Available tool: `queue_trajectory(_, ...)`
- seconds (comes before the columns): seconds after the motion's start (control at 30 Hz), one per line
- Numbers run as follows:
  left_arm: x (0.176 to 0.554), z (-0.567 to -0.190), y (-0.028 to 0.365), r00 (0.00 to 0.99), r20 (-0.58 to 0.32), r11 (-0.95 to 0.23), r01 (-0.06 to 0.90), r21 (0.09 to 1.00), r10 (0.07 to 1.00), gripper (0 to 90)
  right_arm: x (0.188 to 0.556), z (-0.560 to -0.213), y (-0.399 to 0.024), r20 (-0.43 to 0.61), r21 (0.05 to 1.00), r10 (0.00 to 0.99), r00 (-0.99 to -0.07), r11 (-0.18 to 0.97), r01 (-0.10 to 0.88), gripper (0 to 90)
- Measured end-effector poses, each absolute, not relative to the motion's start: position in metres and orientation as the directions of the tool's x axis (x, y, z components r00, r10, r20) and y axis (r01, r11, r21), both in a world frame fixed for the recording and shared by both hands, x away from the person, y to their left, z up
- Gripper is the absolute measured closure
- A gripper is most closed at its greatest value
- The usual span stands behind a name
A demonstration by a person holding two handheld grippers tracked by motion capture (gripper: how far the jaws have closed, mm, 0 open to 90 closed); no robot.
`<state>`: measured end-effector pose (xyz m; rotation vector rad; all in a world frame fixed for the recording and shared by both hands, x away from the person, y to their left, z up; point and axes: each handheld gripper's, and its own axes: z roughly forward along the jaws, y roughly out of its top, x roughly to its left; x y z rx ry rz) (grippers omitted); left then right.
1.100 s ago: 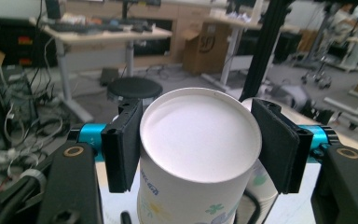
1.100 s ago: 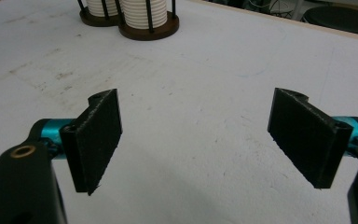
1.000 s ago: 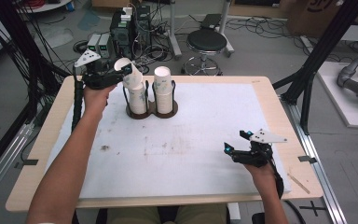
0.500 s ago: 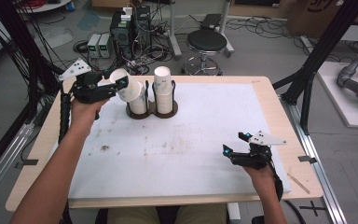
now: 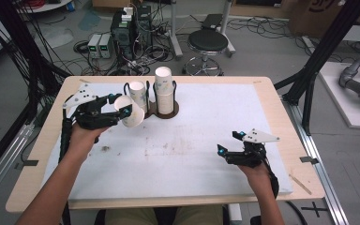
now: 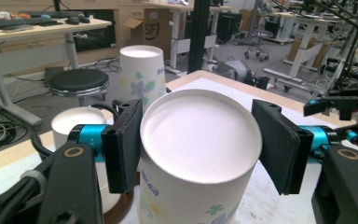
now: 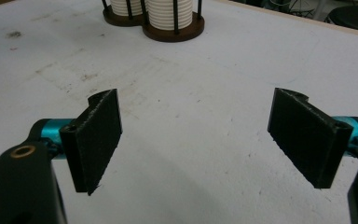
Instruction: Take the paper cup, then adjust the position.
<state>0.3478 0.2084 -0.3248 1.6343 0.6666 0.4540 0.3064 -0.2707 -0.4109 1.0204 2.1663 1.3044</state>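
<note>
In the high view, the left gripper is carrying a paper cup tilted on its side, just left of the cup holder at the table's far left; the thin wall could be crushing under the squeeze. In the left gripper view, both pads are pressing the cup's sides, risking a slip. In the right gripper view, the right gripper is idling with jaws wide and empty above the white mat.
</note>
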Motion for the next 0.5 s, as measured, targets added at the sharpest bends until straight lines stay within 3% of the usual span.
queue_trajectory(0.3, 0.347, -0.330, 0.191, 0.783, -0.064, -0.099, 0.159, 0.982, 0.619, 36.5, 0.304, -0.406, -0.273, 0.032, 0.886, 0.756, -0.654, 0.281, 0.368, 18.0)
queue_trajectory(0.5, 0.349, -0.334, 0.181, 0.806, -0.072, -0.111, 0.169, 0.979, 0.587, 36.5, 0.305, -0.404, -0.266, 0.049, 0.874, 0.701, -0.712, 0.315, 0.370, 18.0)
